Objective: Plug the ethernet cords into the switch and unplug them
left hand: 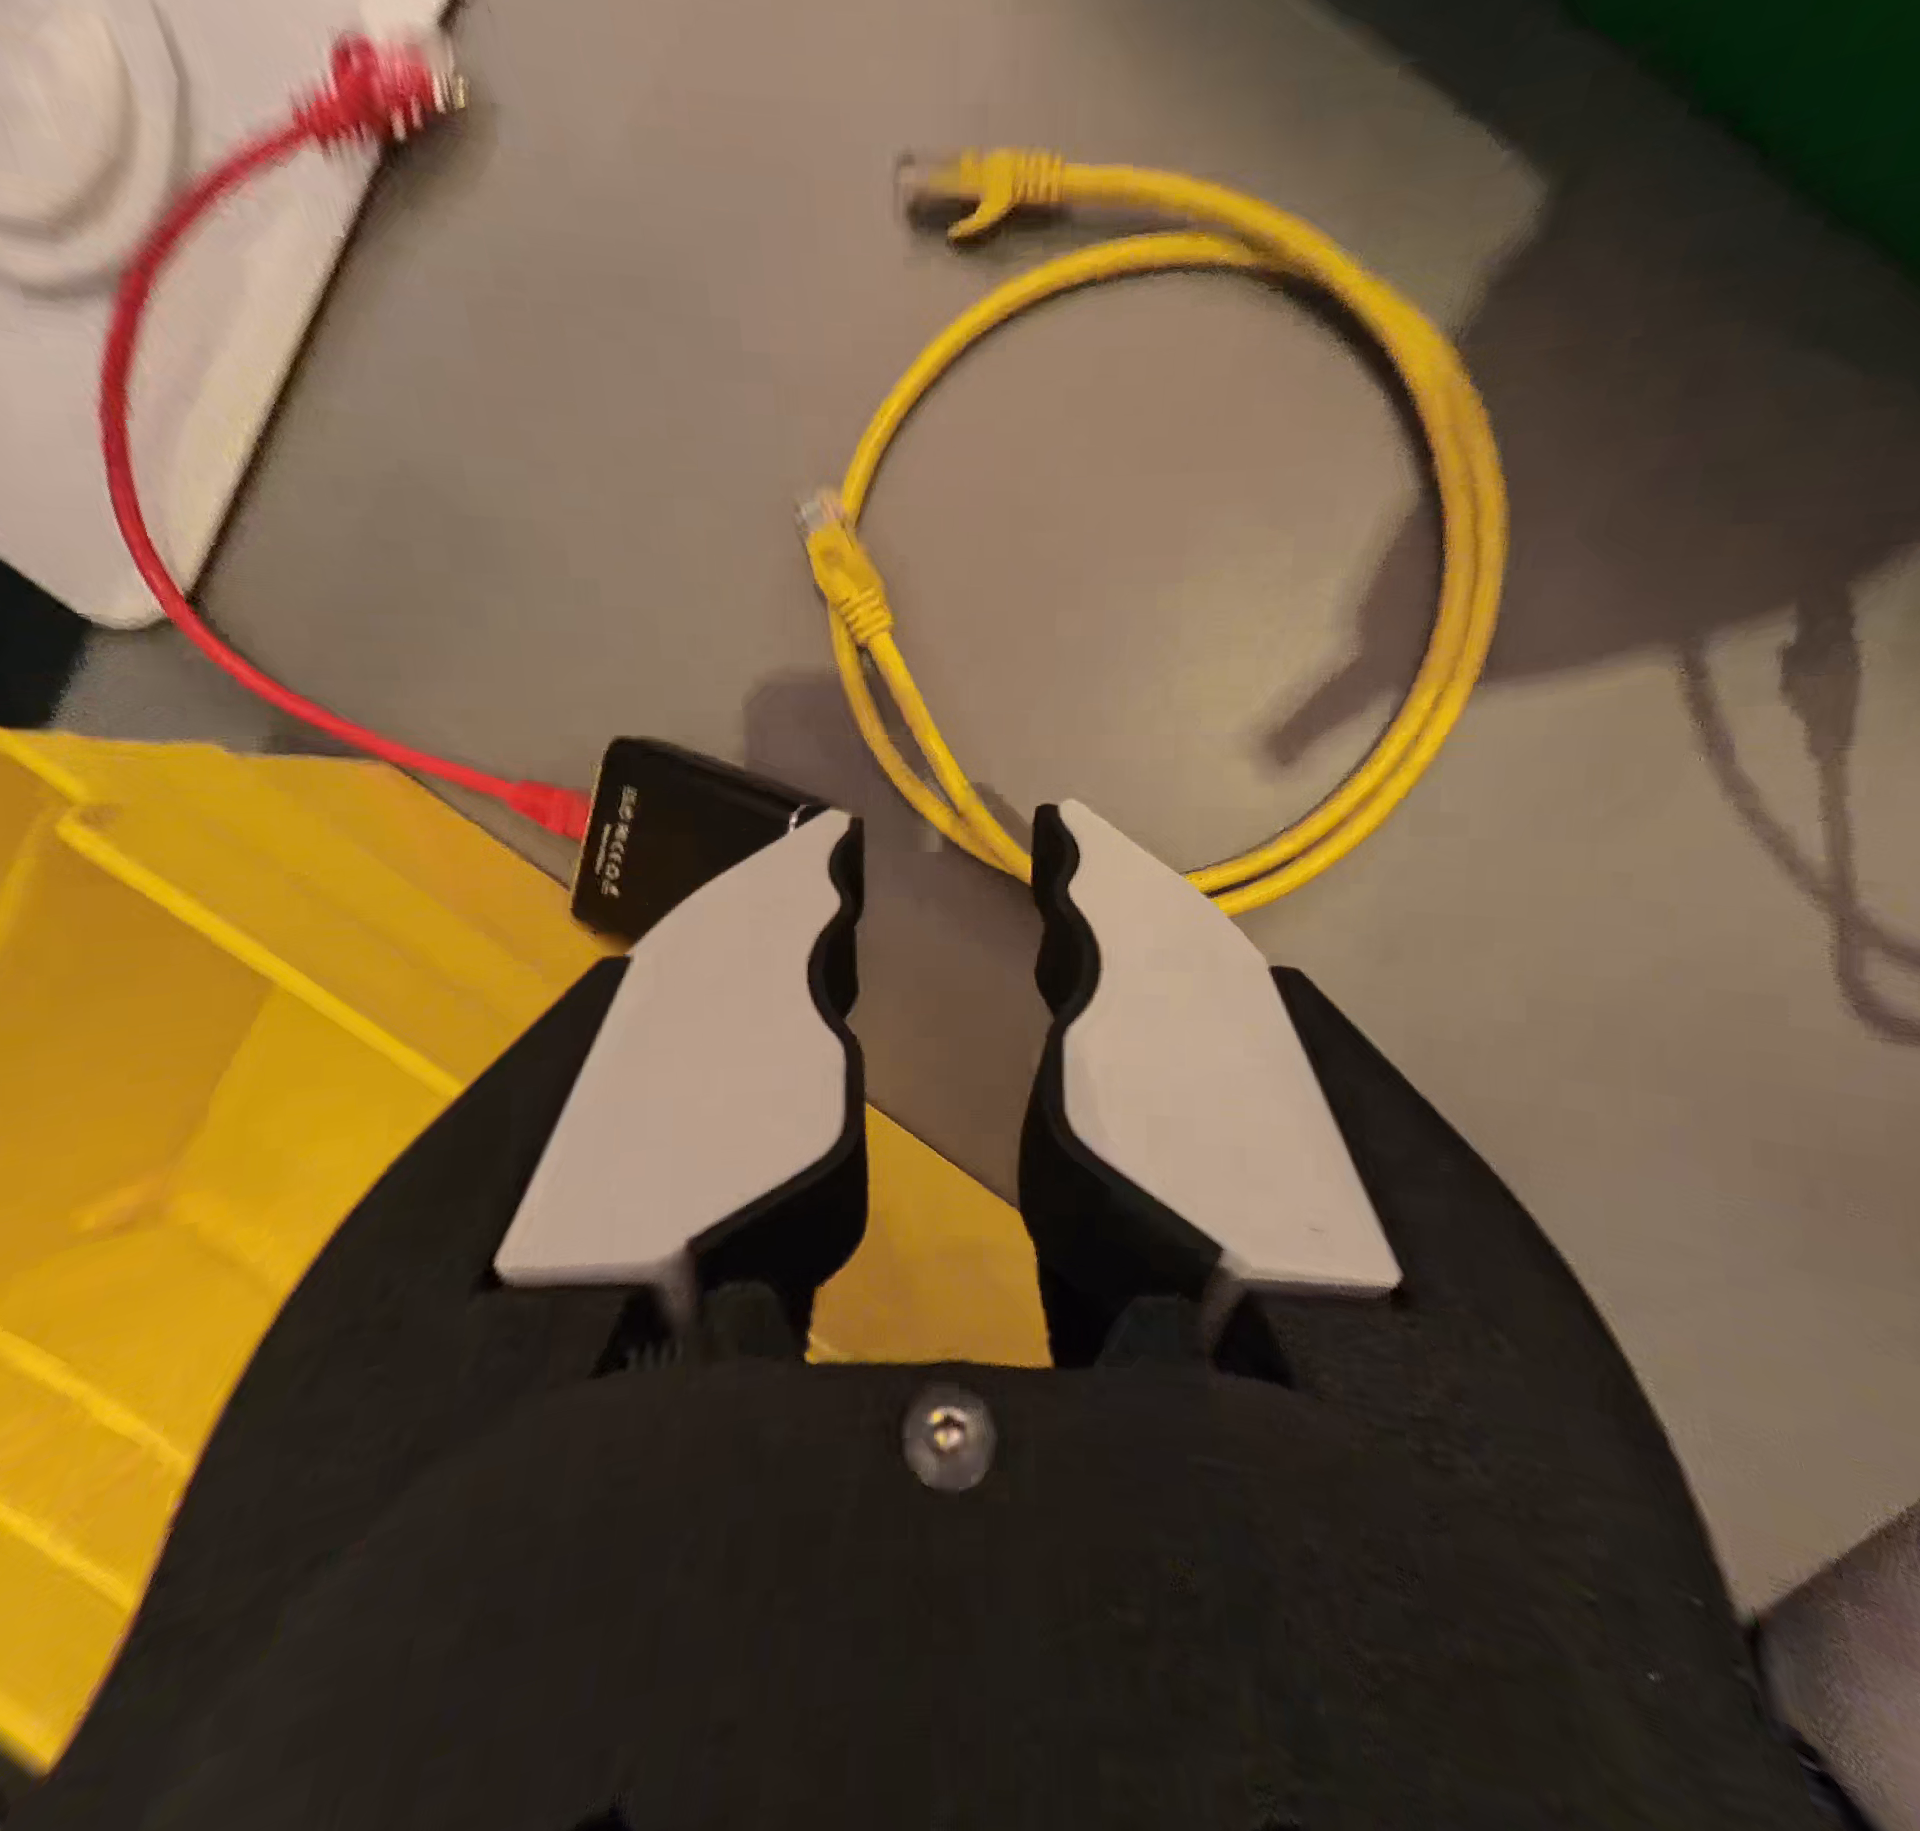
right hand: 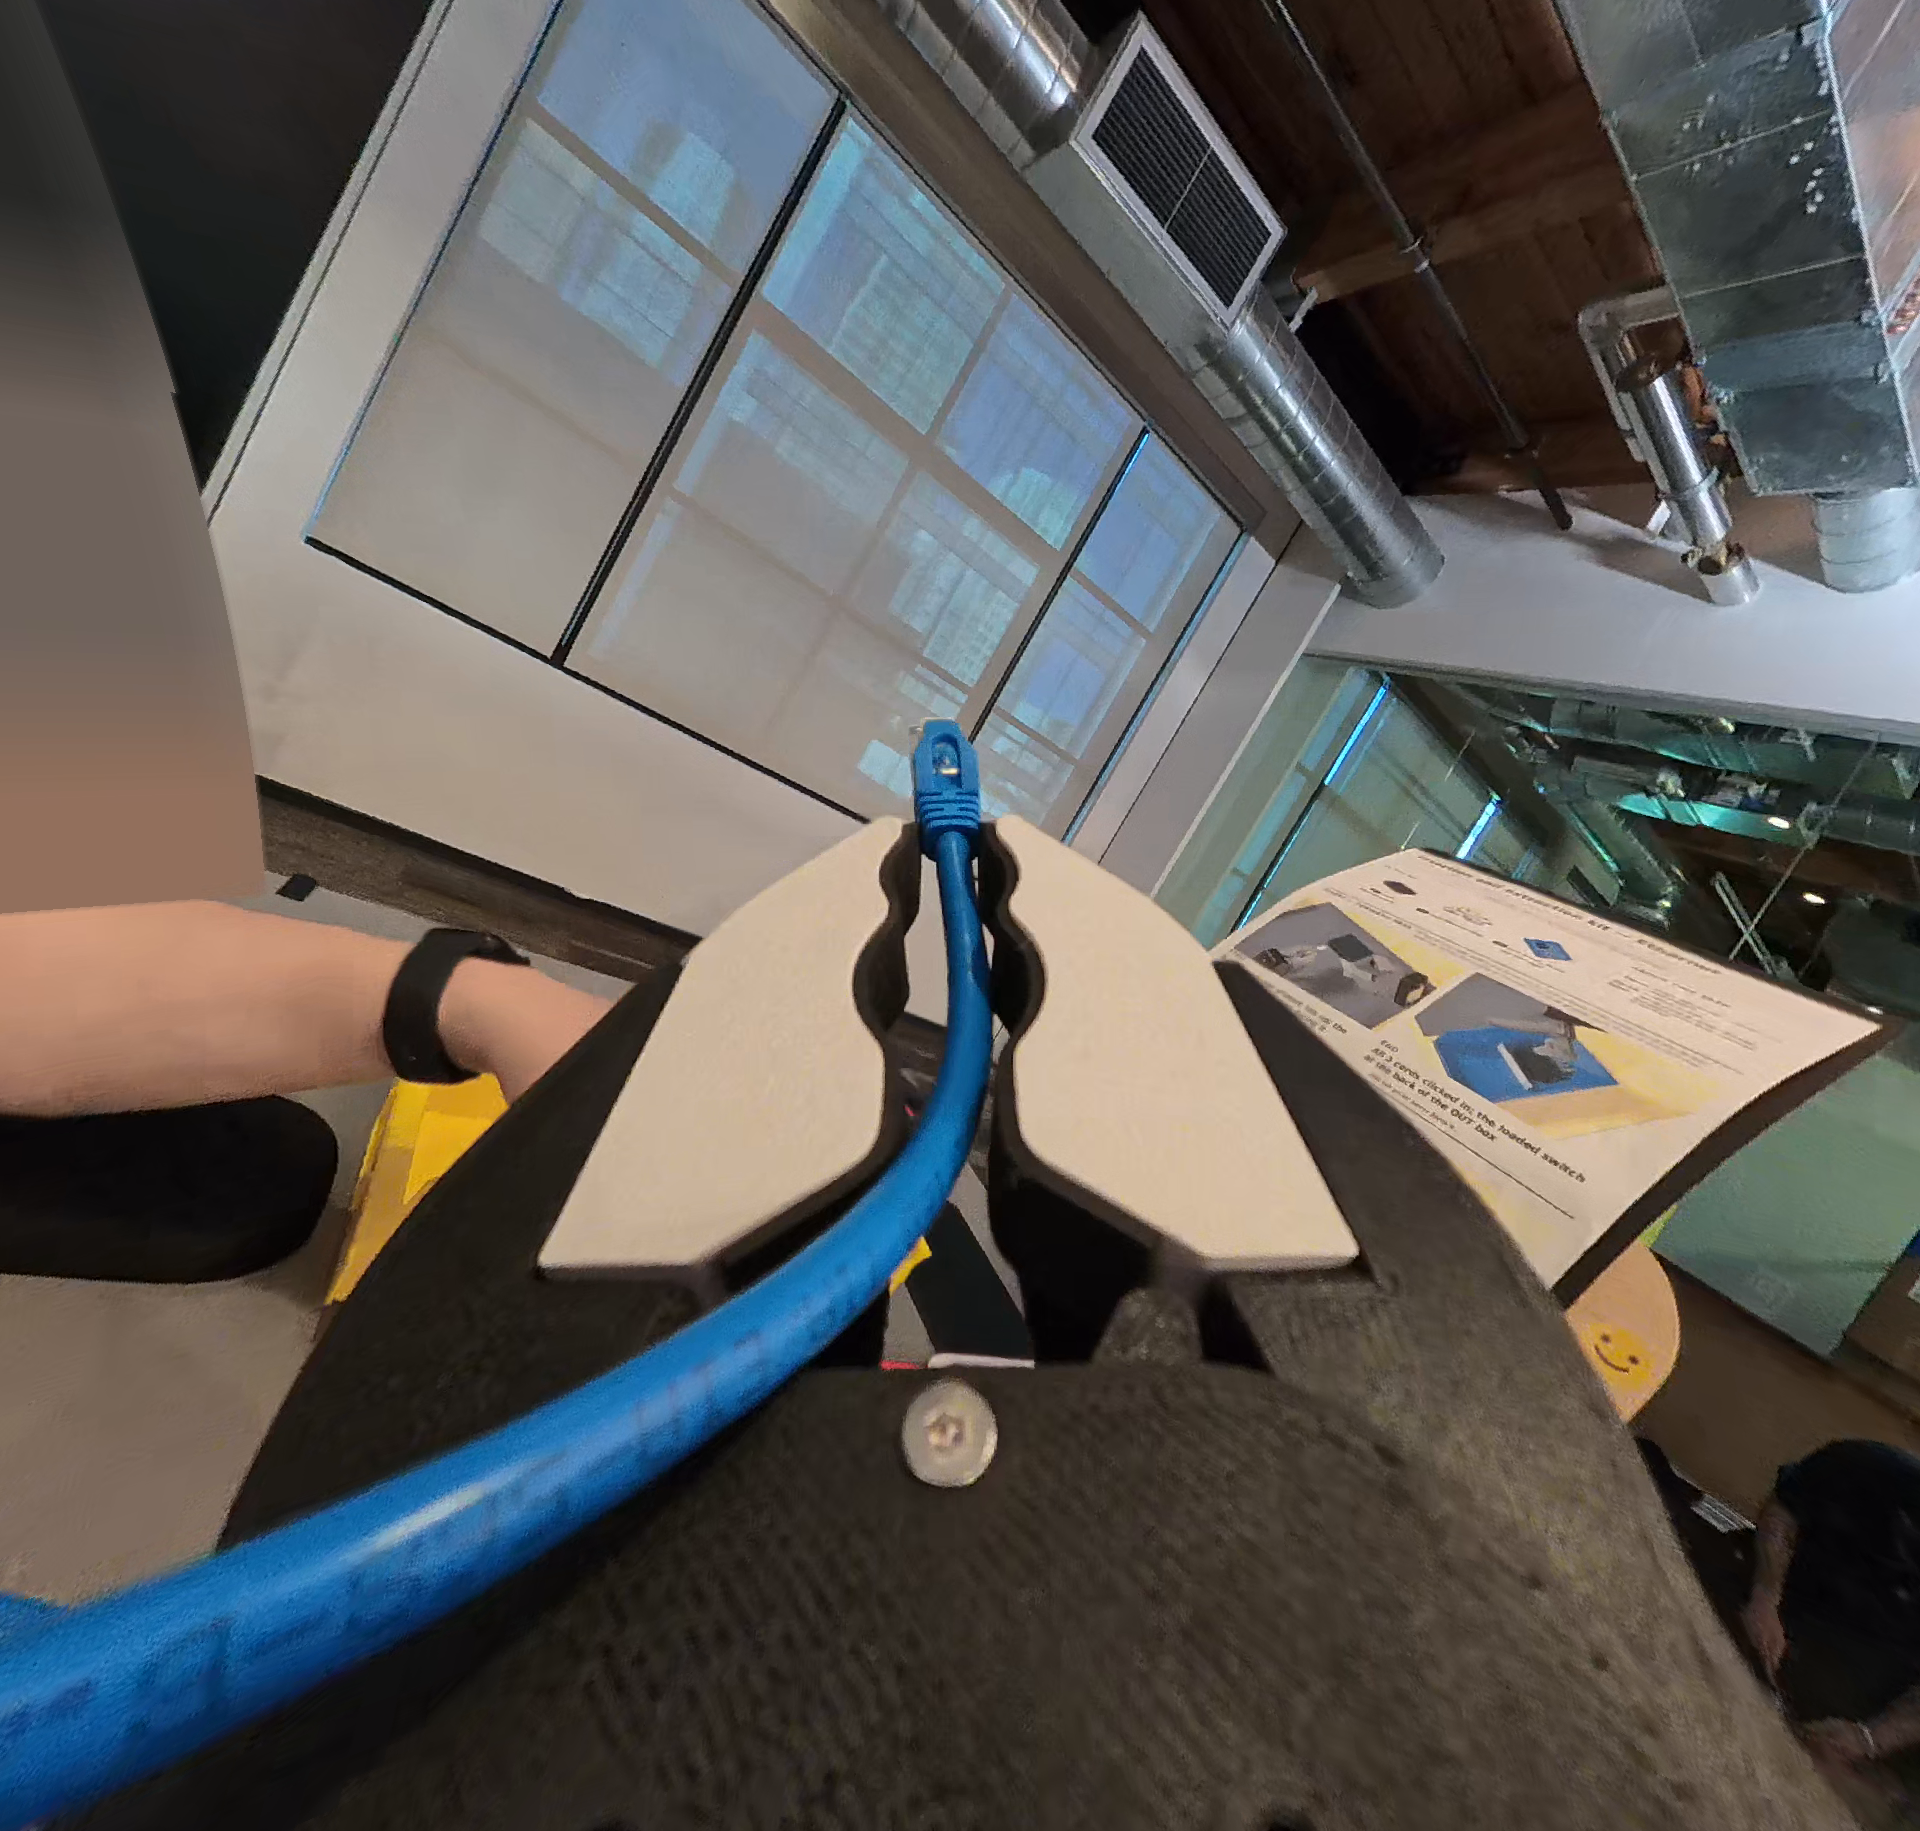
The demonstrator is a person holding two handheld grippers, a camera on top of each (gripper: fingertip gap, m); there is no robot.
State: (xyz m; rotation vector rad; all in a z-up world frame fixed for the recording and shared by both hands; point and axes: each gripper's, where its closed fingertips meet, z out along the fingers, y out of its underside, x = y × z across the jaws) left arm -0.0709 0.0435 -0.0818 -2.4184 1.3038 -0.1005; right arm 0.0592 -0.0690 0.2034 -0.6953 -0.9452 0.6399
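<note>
**Blue cord gripped, switch on the table**

The right gripper [right hand: 948, 825] pinches a blue ethernet cord [right hand: 961, 960] just behind its plug, pointing up at the windows. The left gripper [left hand: 948, 831], jaws parted and empty, hovers beside the small black switch [left hand: 665, 836] at centre frame, its red cord [left hand: 156, 493] plugged in. A coiled yellow cord [left hand: 1455, 493] lies at right.

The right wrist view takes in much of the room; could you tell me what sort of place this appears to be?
Probably an office or lab in a converted industrial building: exposed metal ducts under a wooden ceiling, a large gridded window, and an illustrated instruction sheet propped beside the work area.
</note>
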